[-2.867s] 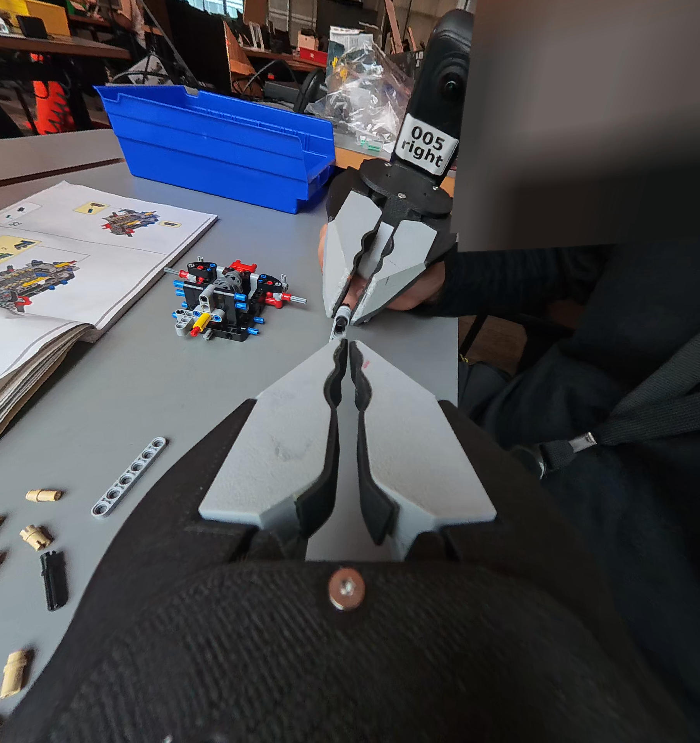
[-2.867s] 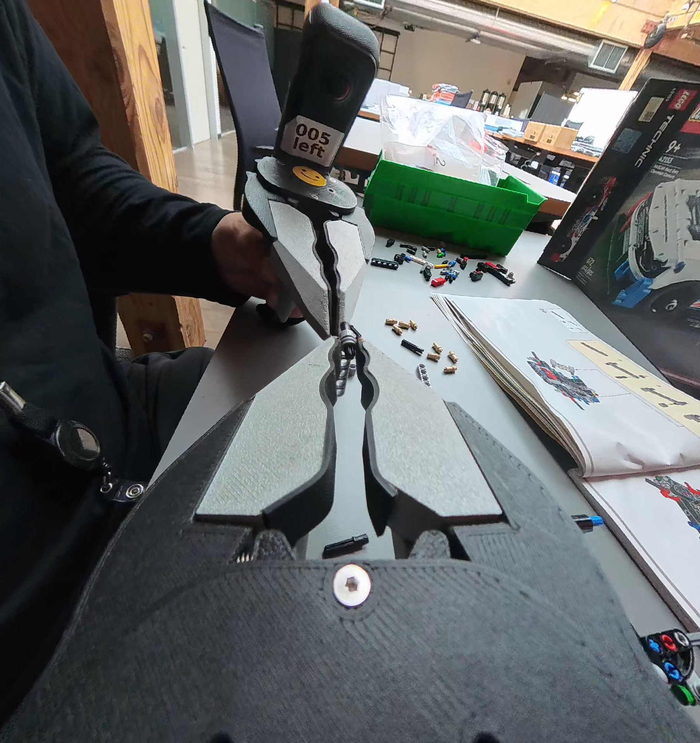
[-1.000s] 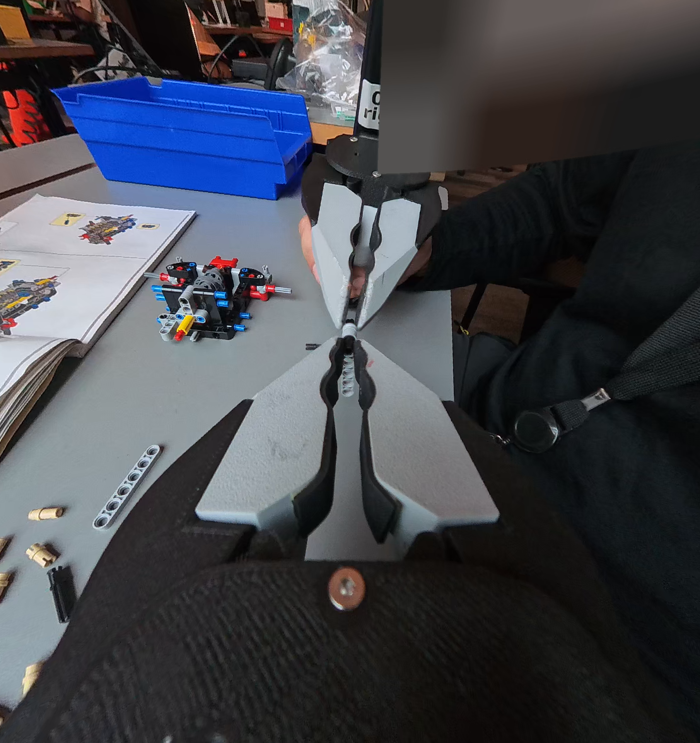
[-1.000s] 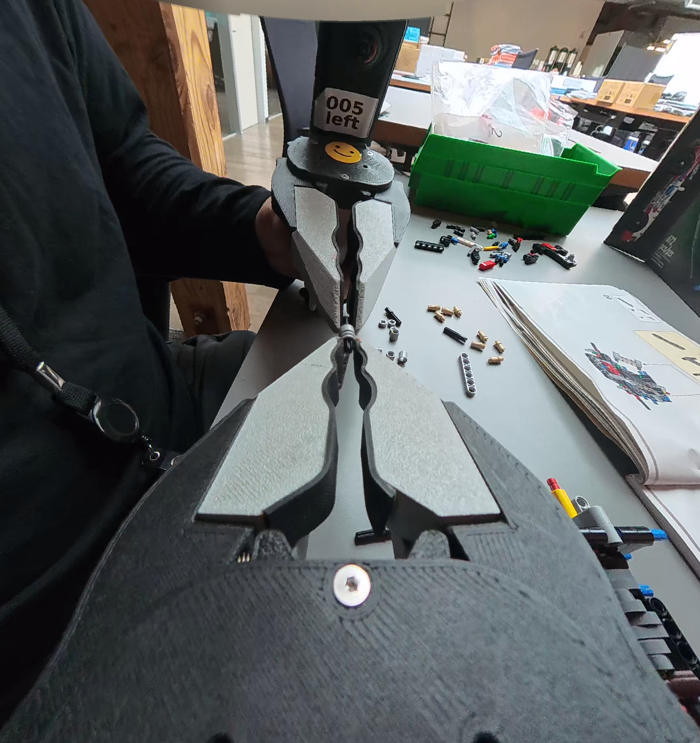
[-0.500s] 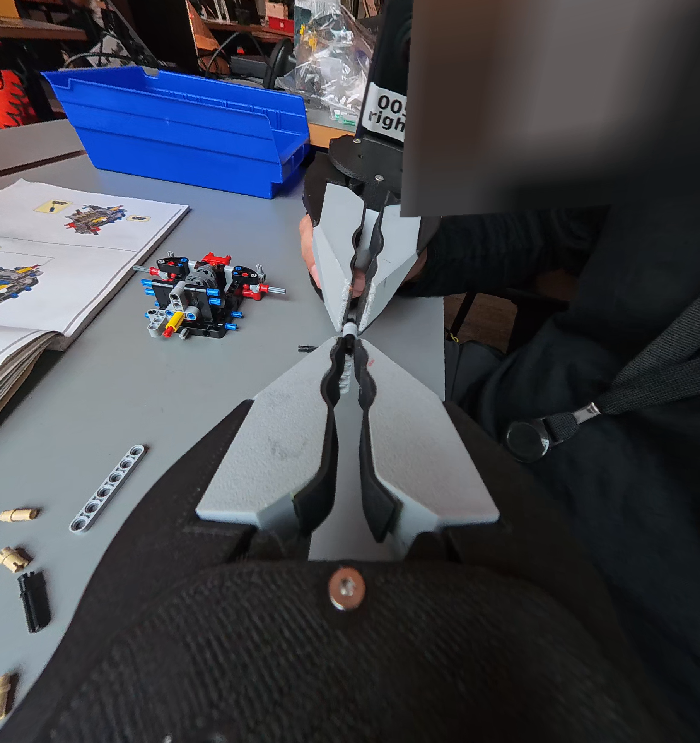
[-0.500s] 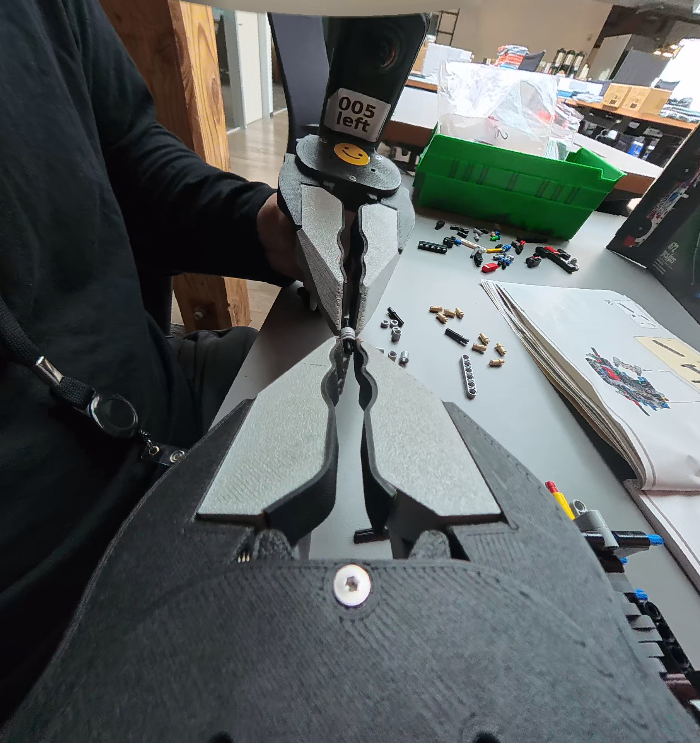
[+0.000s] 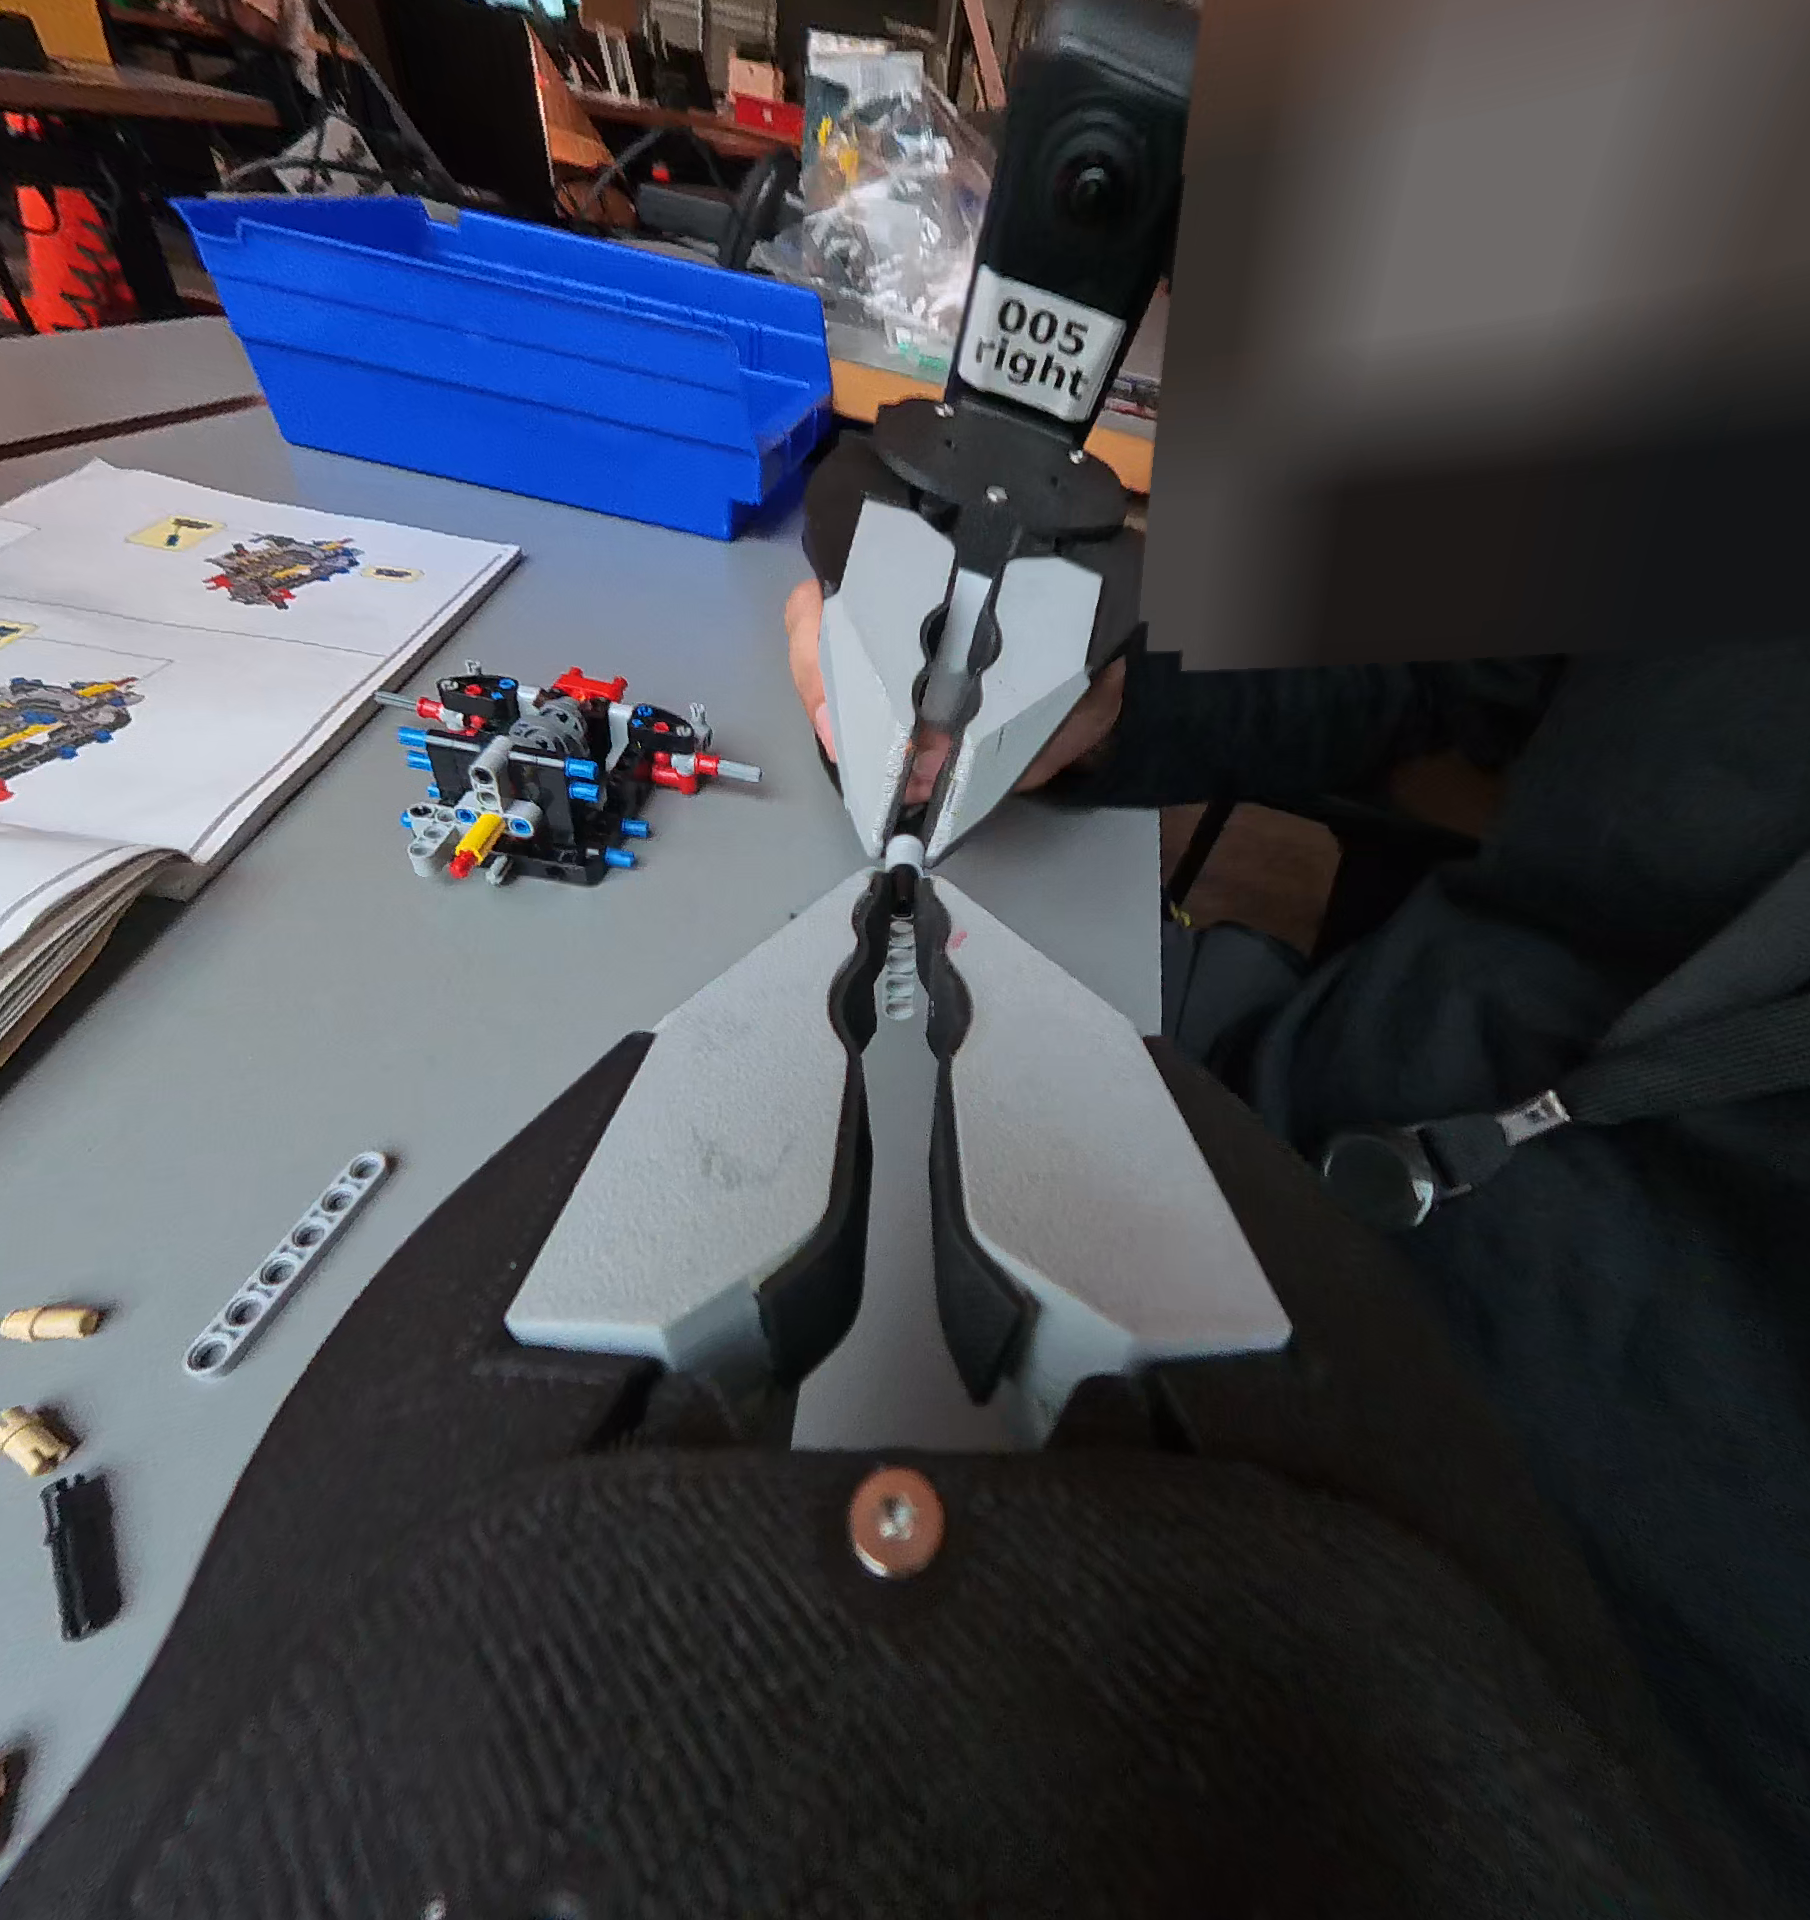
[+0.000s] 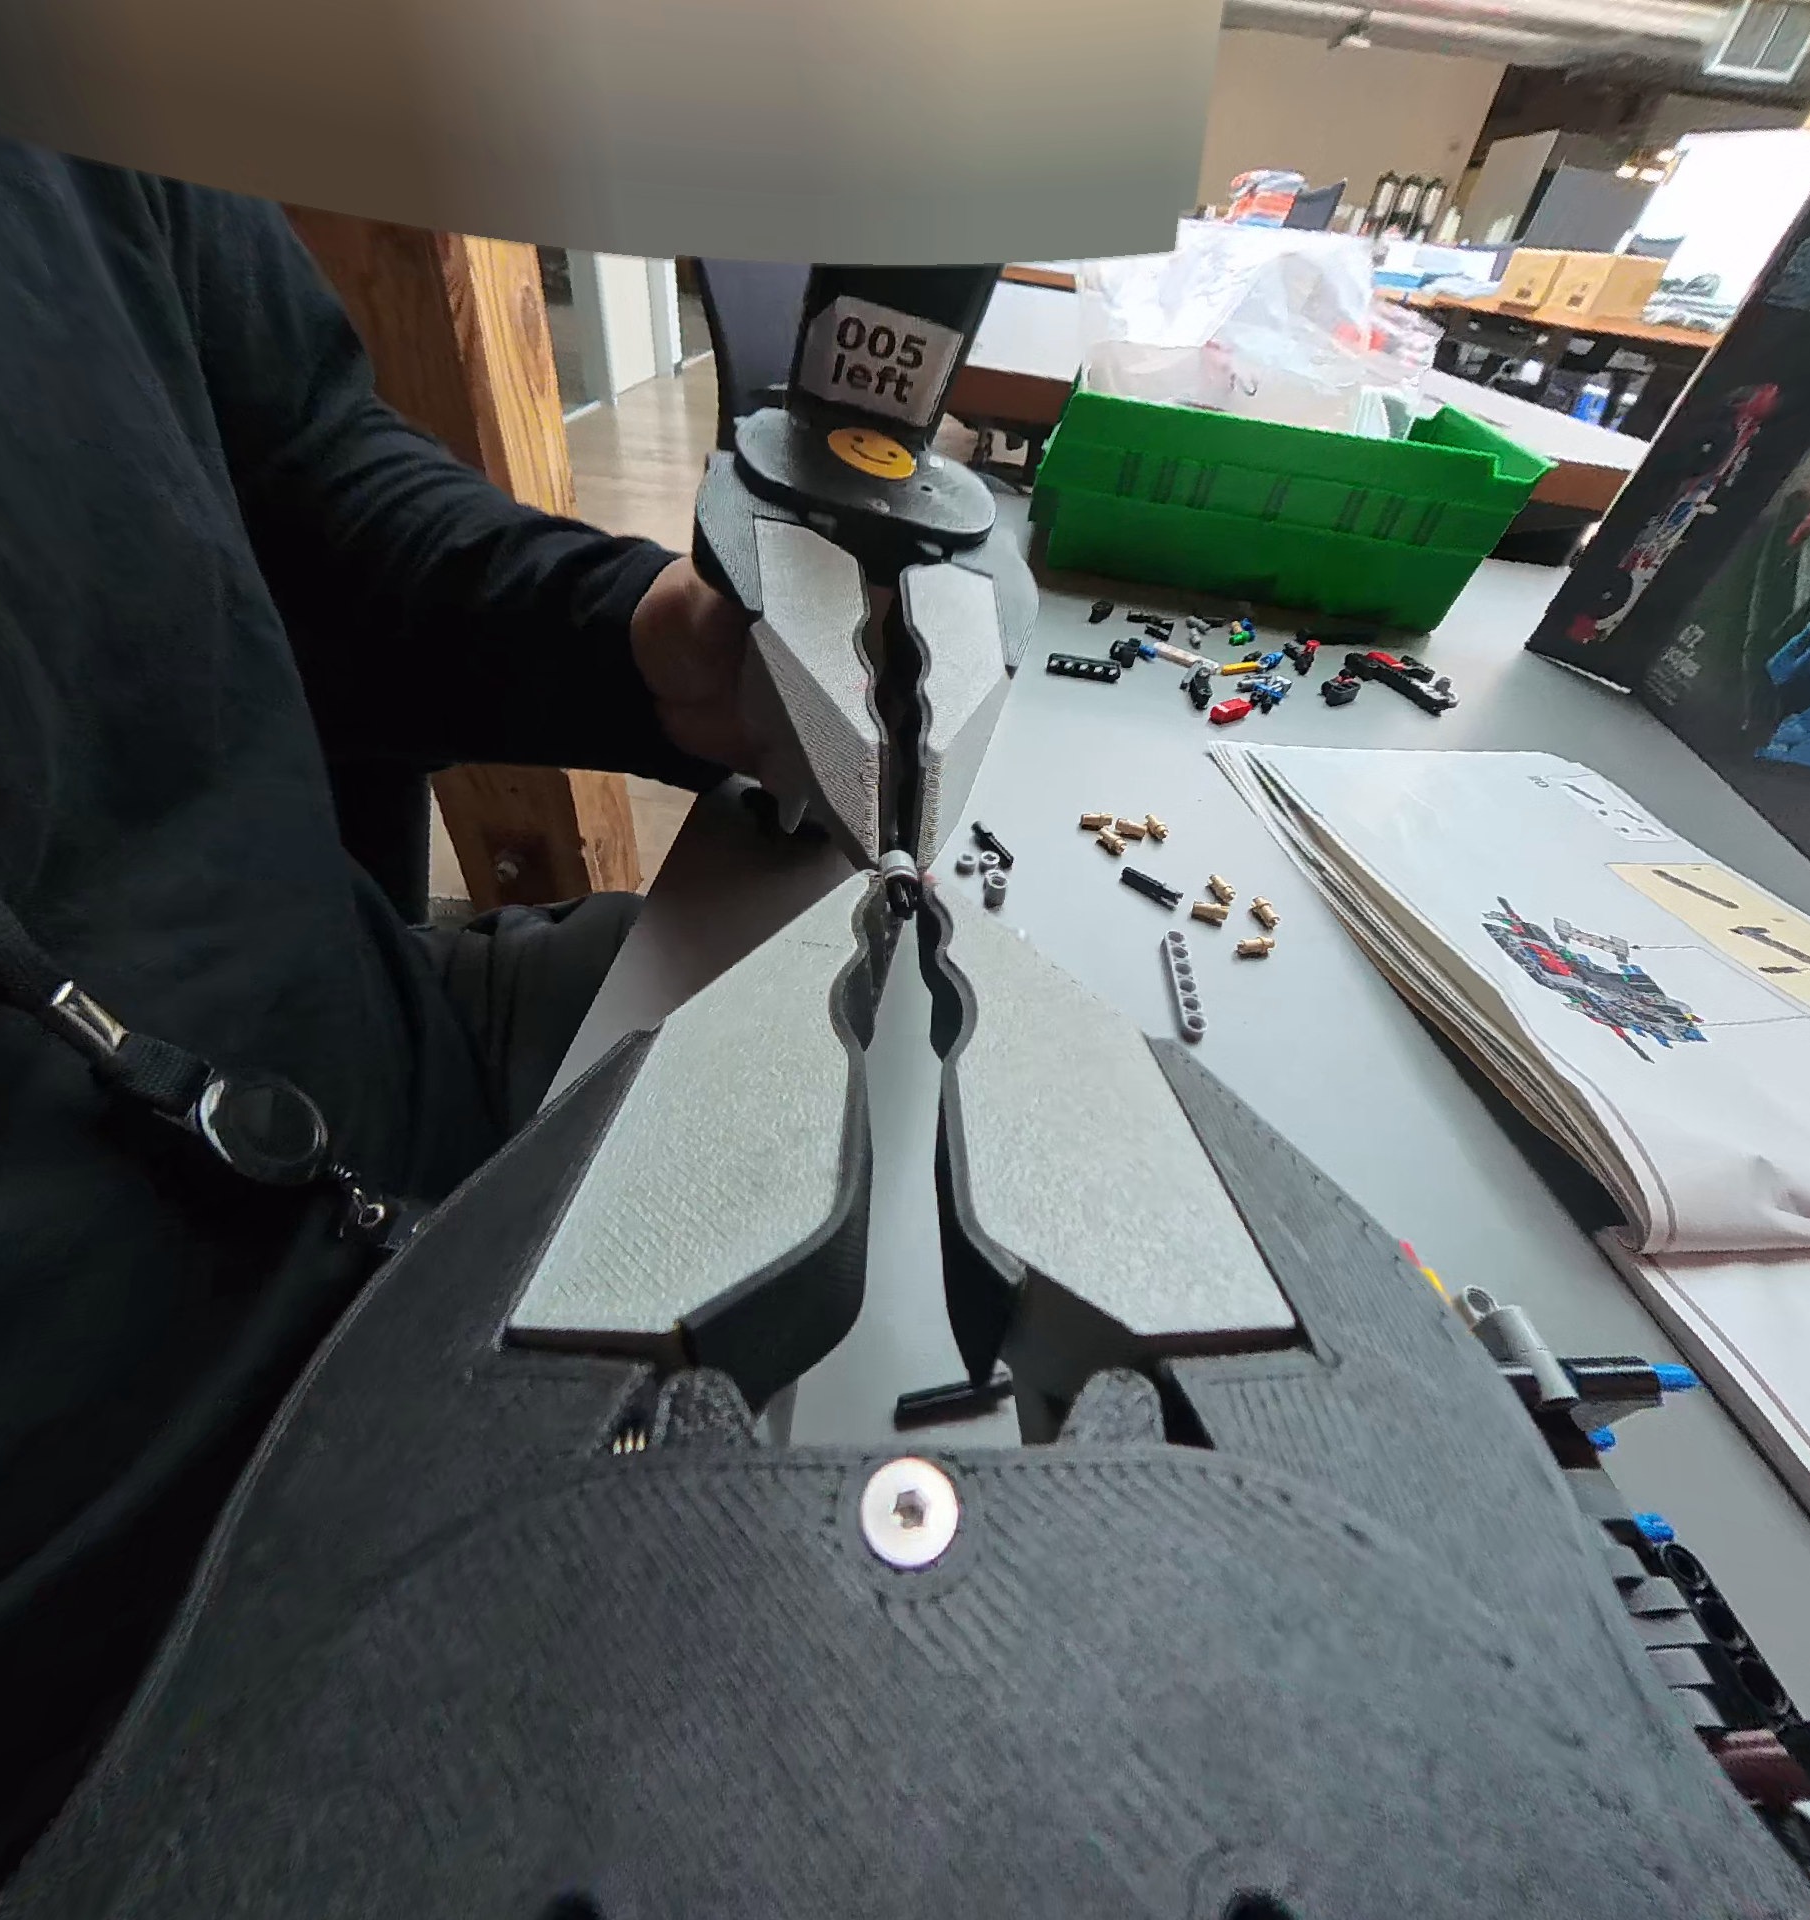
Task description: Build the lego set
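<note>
Your left gripper (image 7: 899, 883) hides most of the grey beam (image 7: 898, 971) it grips: only a strip of holes shows through the gap.

Whatever your right gripper (image 8: 896, 902) pinches is too small to name; a small grey bush (image 8: 897, 864) sits at its tips.

Beside your right gripper's base, the partly built model (image 8: 1649, 1455) is covered by the gripper body and cut by the frame edge.

Left of your left gripper, the instruction booklet (image 7: 153, 665) runs off the frame.

A black pin (image 8: 948, 1397) lies half hidden under your right gripper's fingers.

The set box (image 8: 1753, 540), far right, is cropped.
</note>
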A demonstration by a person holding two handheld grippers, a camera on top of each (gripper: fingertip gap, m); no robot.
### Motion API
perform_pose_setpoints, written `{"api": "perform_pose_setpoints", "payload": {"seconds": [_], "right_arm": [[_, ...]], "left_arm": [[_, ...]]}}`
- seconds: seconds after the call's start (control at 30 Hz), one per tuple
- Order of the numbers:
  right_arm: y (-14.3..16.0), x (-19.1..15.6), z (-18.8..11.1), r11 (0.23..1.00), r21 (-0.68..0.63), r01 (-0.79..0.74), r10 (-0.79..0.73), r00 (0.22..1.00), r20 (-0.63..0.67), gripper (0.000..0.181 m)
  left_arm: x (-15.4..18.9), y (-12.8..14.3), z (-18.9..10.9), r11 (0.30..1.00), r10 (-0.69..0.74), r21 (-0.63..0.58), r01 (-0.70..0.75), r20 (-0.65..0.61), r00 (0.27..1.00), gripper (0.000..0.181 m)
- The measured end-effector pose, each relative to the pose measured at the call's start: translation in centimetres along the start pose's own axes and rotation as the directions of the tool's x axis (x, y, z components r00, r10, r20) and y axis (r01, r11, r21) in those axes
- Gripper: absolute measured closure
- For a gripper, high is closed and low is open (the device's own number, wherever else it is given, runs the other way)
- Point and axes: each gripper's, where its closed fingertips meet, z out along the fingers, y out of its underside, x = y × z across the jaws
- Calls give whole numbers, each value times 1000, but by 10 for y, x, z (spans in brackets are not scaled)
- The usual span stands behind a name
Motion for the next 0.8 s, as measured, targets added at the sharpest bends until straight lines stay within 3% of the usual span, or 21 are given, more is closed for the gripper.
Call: {"api": "perform_pose_setpoints", "payload": {"seconds": [0.13, 0.27, 0.8], "right_arm": [[-3, 3, -3, 999, 28, -36, 36, 999, 2, 165], [-4, 2, -4, 999, 38, -27, 27, 1000, -1, 175], [-2, 1, -2, 1000, 20, -18, 18, 1000, -7, 178]], "left_arm": [[1, -10, 0, 997, -38, 70, 40, -23, 999, 180], [-2, -12, -2, 994, -57, 88, 59, -18, 998, 179], [0, -7, -2, 995, -84, 58, 86, -38, 996, 179]]}}
